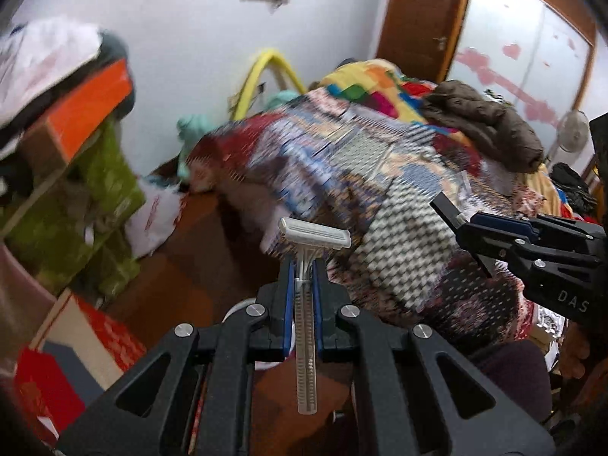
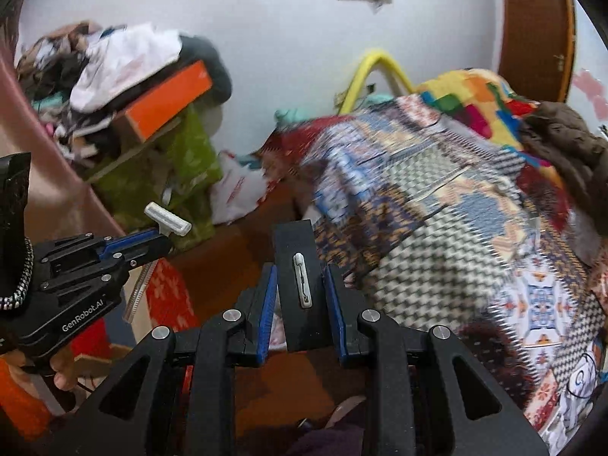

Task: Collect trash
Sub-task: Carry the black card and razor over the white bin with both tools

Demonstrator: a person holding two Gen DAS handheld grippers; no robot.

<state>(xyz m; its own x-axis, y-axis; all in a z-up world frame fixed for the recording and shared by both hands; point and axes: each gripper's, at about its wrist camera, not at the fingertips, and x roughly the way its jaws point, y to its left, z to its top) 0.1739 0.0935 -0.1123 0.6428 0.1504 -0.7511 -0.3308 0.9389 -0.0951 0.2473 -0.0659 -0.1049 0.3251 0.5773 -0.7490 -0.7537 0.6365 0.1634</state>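
Razor [image 1: 304, 296], white and disposable, stands clamped by its handle in the left hand-held gripper [image 1: 303, 285] in the left wrist view, its head above the pads, while the patterned bed cover [image 1: 380, 197] behind is smeared by blur and the right hand-held gripper [image 1: 461, 228] is cut off at the frame's edge. In the right wrist view that gripper is closed on a flat black case [image 2: 298, 285] with a small silver clip, whose lower end is hidden between the pads
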